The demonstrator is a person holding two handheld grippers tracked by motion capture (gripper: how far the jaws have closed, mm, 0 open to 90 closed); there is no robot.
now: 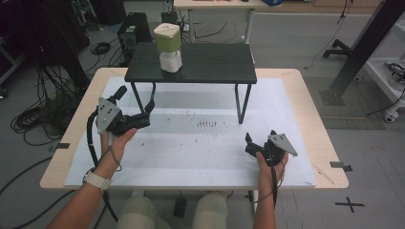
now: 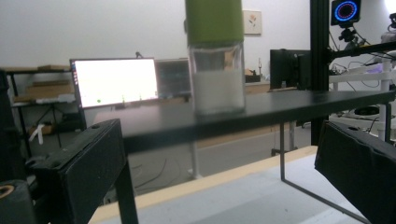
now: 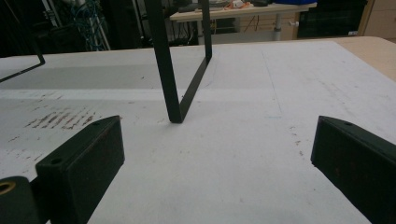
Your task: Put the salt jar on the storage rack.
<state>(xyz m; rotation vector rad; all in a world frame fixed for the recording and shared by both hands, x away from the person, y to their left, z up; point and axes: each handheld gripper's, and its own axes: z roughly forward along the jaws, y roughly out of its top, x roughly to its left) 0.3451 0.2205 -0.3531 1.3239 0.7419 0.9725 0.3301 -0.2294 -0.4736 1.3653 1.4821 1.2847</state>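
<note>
Blk grippers w/ grey plates; white wristwatch [image 1: 97, 180].

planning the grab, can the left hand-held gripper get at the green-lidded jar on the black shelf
Probably yes: the left hand-held gripper is open and aimed at the jar, which stands alone near the black shelf front edge, nothing between.

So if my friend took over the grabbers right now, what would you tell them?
Left gripper: open, holding nothing, at the shelf's left leg.
Right gripper: open, holding nothing, low over the white mat in front of the shelf's right leg.
The jar, green lid and white contents, stands upright on the black shelf, left of its middle.
Done: nothing yet, the jar is untouched.
Left: probably reach up and take the jar.
</note>
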